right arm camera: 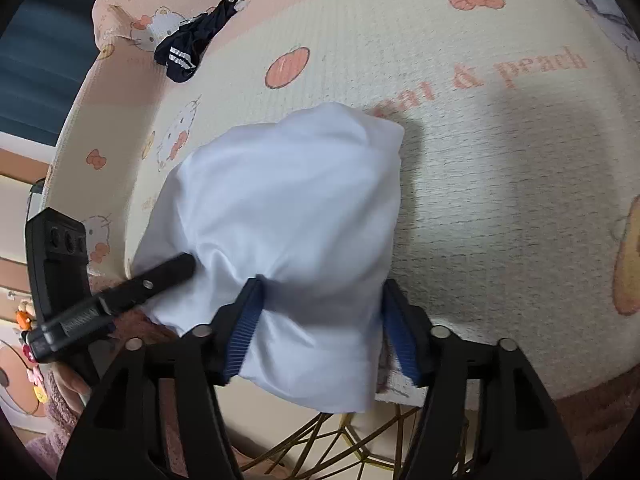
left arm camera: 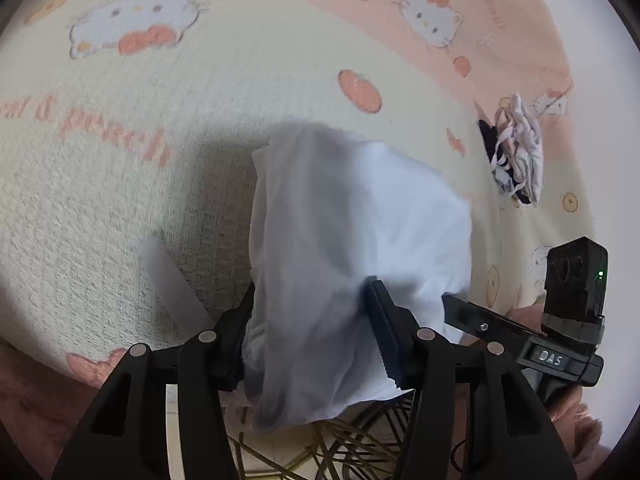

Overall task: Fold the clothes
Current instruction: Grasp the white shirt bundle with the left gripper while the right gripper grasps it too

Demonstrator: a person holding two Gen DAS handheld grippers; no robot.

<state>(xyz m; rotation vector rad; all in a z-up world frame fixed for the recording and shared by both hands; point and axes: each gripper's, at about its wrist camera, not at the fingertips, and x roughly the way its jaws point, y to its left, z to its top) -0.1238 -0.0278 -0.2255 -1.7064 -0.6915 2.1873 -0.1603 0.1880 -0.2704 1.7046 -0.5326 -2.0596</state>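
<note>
1. Grippers first: the left gripper [left arm camera: 316, 328] has white cloth [left arm camera: 352, 240] bunched between its fingers, which stand fairly wide apart with the fabric filling the gap, so it holds the cloth.
2. The right gripper [right arm camera: 320, 328] likewise has its blue-padded fingers [right arm camera: 244, 328] set around a gathered fold of the same cloth [right arm camera: 288, 208], gripping it.
3. In the left wrist view the right gripper [left arm camera: 460, 308] comes in from the lower right, its tip touching the cloth's edge; in the right wrist view the left gripper [right arm camera: 176, 270] reaches in from the left and presses against the cloth.
4. The cloth hangs in a bundle from both grippers, lifted above the front edge of the blanket [left arm camera: 120, 168]; part of it droops below that edge, over a gold wire frame [right arm camera: 320, 440].
5. The blanket is cream with a pink border, printed with cartoon cats, peaches and pink lettering, and the cloth casts a shadow on it.
6. Farther off in the left wrist view, a crumpled garment [left arm camera: 516, 152] in white and dark tones lies near the pink border, well apart from the cloth.
7. Farther off in the right wrist view, dark shorts [right arm camera: 192, 44] with white stripes lie on the pink border near the far corner.
</note>
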